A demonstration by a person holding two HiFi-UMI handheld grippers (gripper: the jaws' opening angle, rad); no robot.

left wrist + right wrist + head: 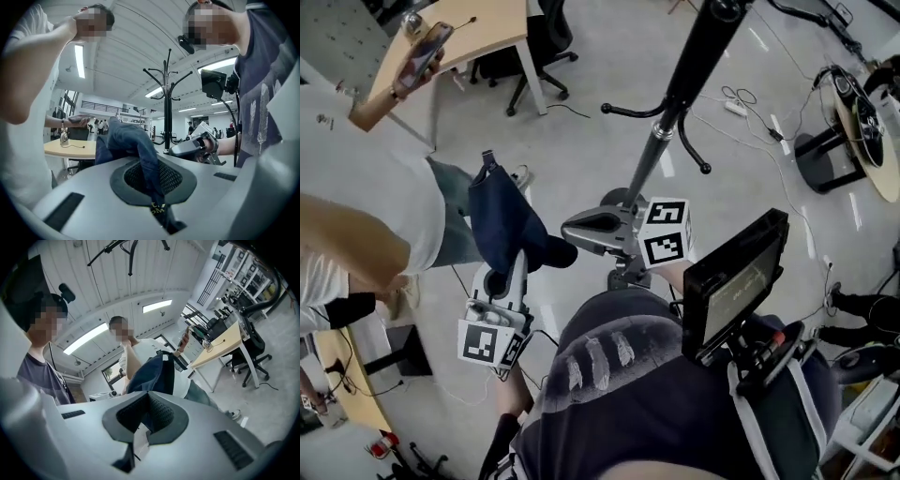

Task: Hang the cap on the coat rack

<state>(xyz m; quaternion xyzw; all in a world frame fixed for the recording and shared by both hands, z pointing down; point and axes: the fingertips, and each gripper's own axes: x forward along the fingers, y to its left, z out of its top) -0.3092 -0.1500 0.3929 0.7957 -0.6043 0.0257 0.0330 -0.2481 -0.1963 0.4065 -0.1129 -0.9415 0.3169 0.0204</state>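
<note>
Cap (508,220) of dark navy cloth is clenched in both the left gripper (504,274) and the right gripper (570,242). The cap is held near the black metal coat rack (670,112), apart from its hooks.

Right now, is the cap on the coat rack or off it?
Off. The cap is pinched between the left tongs and right tongs, beside the coat rack; the hooks seen in the head view are bare.

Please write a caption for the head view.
The left gripper and right gripper grip a navy cap near the coat rack.
</note>
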